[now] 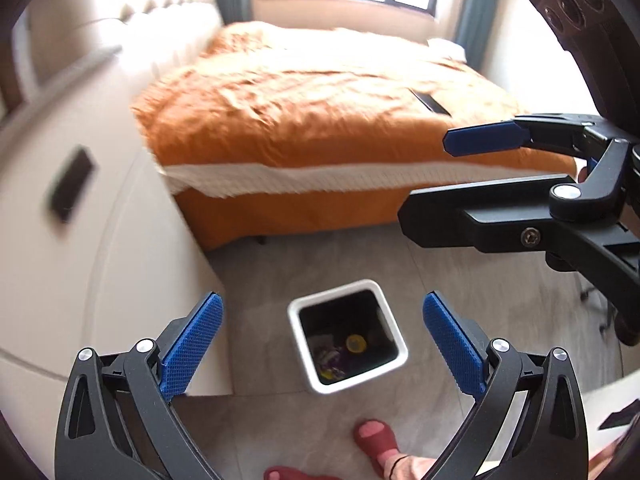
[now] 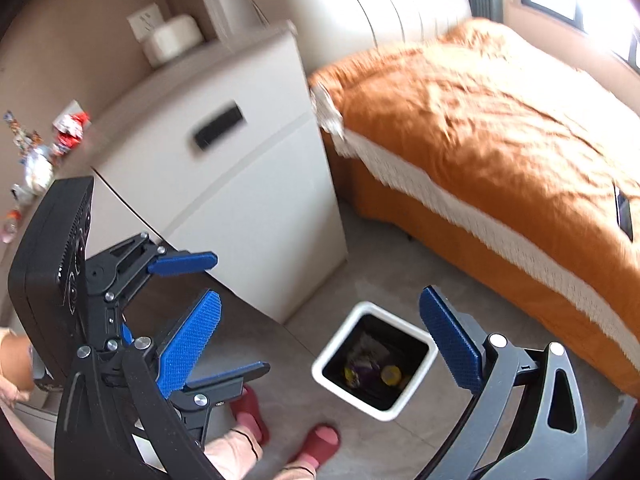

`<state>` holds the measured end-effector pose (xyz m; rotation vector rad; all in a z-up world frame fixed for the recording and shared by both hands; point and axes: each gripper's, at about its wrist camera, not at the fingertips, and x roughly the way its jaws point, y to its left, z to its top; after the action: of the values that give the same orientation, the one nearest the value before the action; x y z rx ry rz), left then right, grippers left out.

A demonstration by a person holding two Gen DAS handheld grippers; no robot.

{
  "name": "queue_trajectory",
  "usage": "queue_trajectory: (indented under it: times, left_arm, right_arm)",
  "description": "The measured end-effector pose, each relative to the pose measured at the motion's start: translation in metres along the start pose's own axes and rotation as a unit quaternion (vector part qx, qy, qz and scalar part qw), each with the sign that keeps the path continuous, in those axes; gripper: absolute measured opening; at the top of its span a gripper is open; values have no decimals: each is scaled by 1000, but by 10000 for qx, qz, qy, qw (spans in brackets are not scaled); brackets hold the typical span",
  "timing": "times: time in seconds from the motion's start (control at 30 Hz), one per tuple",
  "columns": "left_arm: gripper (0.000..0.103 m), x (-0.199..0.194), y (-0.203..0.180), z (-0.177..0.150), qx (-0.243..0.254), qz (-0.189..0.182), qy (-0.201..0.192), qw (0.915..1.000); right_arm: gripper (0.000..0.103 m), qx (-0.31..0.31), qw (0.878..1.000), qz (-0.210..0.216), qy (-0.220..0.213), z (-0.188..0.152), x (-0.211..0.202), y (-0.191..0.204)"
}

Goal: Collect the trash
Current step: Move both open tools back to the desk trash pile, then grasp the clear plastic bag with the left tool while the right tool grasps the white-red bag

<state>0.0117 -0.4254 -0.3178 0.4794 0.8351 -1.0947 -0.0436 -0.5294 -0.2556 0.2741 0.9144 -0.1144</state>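
Left gripper (image 1: pixel 323 342) and right gripper (image 2: pixel 320 344), jaws spread wide and empty, hung above the white bin (image 2: pixel 374 368) on the floor (image 2: pixel 380 280) beside the cabinet (image 2: pixel 256 184); wrappers (image 2: pixel 366 364) lay inside the bin.

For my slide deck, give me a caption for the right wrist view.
Open right tongs above a white bin with trash in it, beside an orange bed.
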Motion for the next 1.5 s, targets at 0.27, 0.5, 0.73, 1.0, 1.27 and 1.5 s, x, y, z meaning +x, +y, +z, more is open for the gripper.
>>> queue_trajectory:
  times: [0.27, 0.5, 0.73, 1.0, 1.27, 1.5]
  left_arm:
    - [98, -96, 32, 14, -449, 743, -422, 9953]
    - [98, -171, 77, -3, -1182, 1473, -728, 9793]
    - [98, -249, 136, -42, -2022, 2375, -941, 9454]
    - [98, -324, 189, -97, -2661, 3185, -1102, 9031]
    - [98, -365, 244, -130, -2995, 3370, -1214, 8843]
    - [98, -359, 282, -133, -2833, 2857, -1147, 9083]
  right_arm:
    - [99, -363, 9973, 422, -473, 53, -37, 52]
    - [99, -785, 9902, 925, -697, 91, -47, 110]
    - [99, -1461, 9754, 1445, -794, 119, -43, 188]
    - [99, -2271, 9516, 1945, -712, 131, -27, 283]
    - [99, -3188, 9235, 1993, -761, 128, -9, 355]
    - [99, -3664, 9079, 1967, -517, 122, 31, 396]
